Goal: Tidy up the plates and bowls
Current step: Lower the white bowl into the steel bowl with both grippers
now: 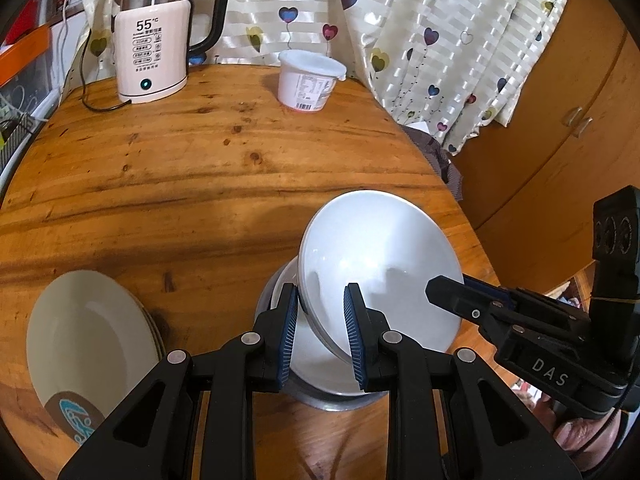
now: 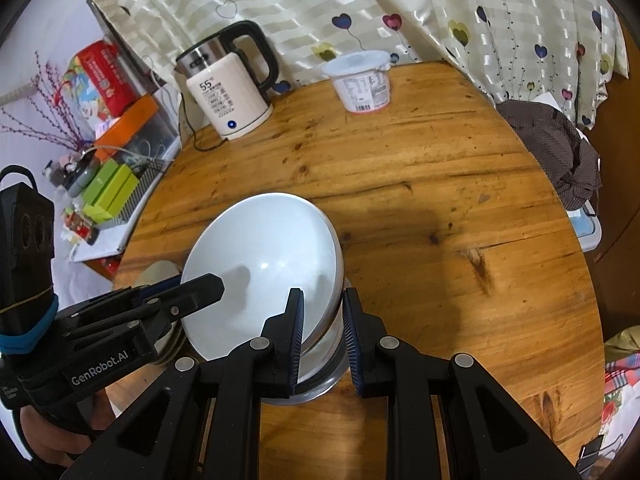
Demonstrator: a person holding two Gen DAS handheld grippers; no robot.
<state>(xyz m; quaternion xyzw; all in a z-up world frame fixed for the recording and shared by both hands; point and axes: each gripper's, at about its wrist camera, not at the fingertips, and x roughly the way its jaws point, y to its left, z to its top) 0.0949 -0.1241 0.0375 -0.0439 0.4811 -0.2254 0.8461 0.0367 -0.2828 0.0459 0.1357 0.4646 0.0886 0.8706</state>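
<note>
Both tools clamp the tilted white bowl [image 1: 380, 264] by opposite rims, left tool [image 1: 322, 332] and right tool [image 2: 323, 336]. It hangs directly over the steel bowl [image 1: 340, 400] on the bench [image 1: 200, 168], so seating it calls for levelling and lowering straight down; the plate stack [image 1: 88, 336] lies to the left

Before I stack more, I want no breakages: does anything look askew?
Yes: the white bowl is steeply tilted, pinched at its rim by the left gripper and right gripper, above another bowl.
</note>
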